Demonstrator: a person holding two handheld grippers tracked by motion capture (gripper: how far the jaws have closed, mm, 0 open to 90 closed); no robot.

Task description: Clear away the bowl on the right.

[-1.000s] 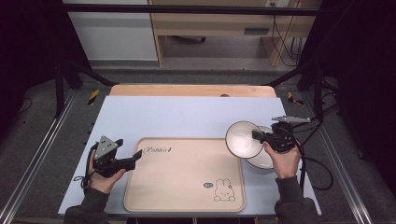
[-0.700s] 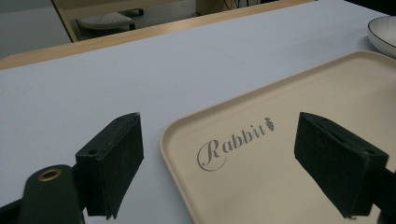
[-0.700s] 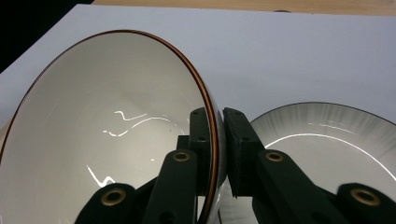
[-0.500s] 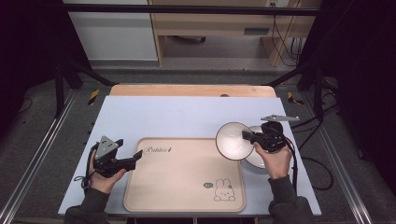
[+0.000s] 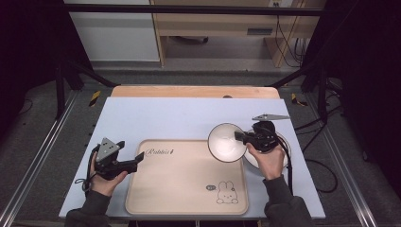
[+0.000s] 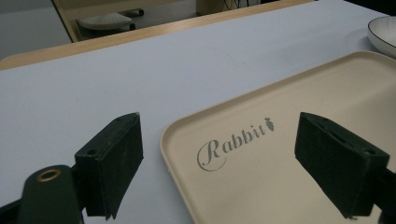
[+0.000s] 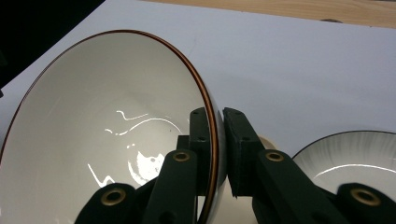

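My right gripper is shut on the rim of a white bowl with a thin brown edge. The bowl hangs tilted in the air over the far right corner of a beige tray printed "Rabbit" and a rabbit drawing. Under my right hand a white plate with a dark rim lies on the table. My left gripper rests open at the tray's left edge, its jaws wide apart astride the tray's near corner with nothing gripped.
A pale blue mat covers the wooden table. A small grey three-cornered piece lies on the mat behind my right gripper. Metal frame rails run along both sides on the floor.
The right gripper has carried the bowl leftward off the plate and tipped it up over the tray's corner. The left gripper has stayed still.
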